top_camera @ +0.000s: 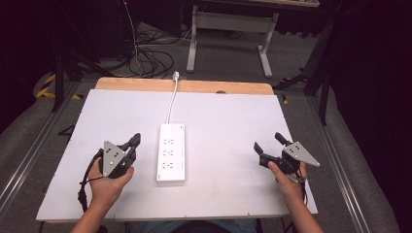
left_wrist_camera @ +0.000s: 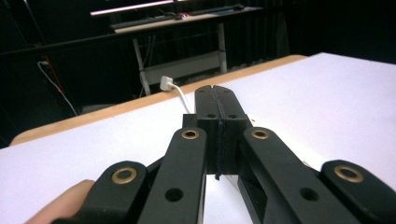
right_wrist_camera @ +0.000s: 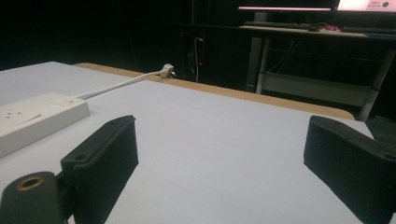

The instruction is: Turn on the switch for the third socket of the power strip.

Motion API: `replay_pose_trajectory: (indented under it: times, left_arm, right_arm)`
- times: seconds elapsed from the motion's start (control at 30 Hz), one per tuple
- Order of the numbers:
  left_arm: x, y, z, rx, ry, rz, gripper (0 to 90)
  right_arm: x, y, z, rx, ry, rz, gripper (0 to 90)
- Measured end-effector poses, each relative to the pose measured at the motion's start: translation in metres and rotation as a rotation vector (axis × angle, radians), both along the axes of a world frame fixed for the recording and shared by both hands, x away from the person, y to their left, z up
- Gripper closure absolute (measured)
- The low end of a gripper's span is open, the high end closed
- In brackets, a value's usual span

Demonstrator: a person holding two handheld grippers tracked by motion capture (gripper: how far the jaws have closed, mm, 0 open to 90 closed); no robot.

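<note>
— High view first: at the left of the worktop (top_camera: pixel 233 126) we see the left hand (top_camera: pixel 109 182) wrapped around the left gripper (top_camera: pixel 134 141), which points up and a little to the right. How do its jaws stand?

— We read them as pressed together with nothing between them; the left gripper view shows the two black pads meeting along one seam, and a thumb (left_wrist_camera: pixel 60 205) at the bottom left corner.

— Moving right, what do we have in the middle?

— We have a white power strip (top_camera: pixel 171 153) lying flat on the white surface, long side running away from us, just beside the left gripper but apart from it. Its white cable (top_camera: pixel 171 102) runs to the far wooden edge, where the plug (top_camera: pixel 176 75) rests.

— And at the right side?

— We see the right hand (top_camera: pixel 286 177) holding the right gripper (top_camera: pixel 267 141), well apart from the strip. Its jaws are spread wide and hold nothing; the right gripper view shows bare worktop between them, with the power strip (right_wrist_camera: pixel 37 119) off to the left.

— Beyond the worktop?

— We make out a dark floor with loose cables (top_camera: pixel 145 58) and a white desk frame (top_camera: pixel 228 34).
</note>
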State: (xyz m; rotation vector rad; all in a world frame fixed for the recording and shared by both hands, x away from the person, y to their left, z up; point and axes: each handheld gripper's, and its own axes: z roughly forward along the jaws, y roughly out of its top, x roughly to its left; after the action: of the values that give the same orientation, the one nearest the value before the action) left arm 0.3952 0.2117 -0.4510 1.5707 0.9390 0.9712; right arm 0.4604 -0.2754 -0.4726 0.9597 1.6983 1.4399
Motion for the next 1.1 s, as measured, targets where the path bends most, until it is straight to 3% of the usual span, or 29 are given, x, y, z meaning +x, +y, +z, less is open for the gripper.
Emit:
replay_pose_trajectory:
  times: [0.33,0.7,0.73,1.1]
  left_arm:
    - [0.004,-0.018,-0.004,0.040,0.024,-0.097,89.9]
    - [0.009,-0.026,-0.007,0.043,0.063,-0.162,89.9]
    - [0.009,-0.030,-0.009,0.065,0.071,-0.177,89.9]
    - [0.016,-0.045,-0.014,0.111,0.116,-0.230,89.8]
  right_arm:
    - [-0.001,0.000,0.001,0.003,-0.002,0.003,10.5]
    - [0.000,0.000,0.000,0.004,0.001,0.001,10.5]
    - [0.000,0.000,0.000,0.005,0.000,0.000,10.5]
    - [0.001,0.000,0.000,0.009,0.001,0.000,10.5]
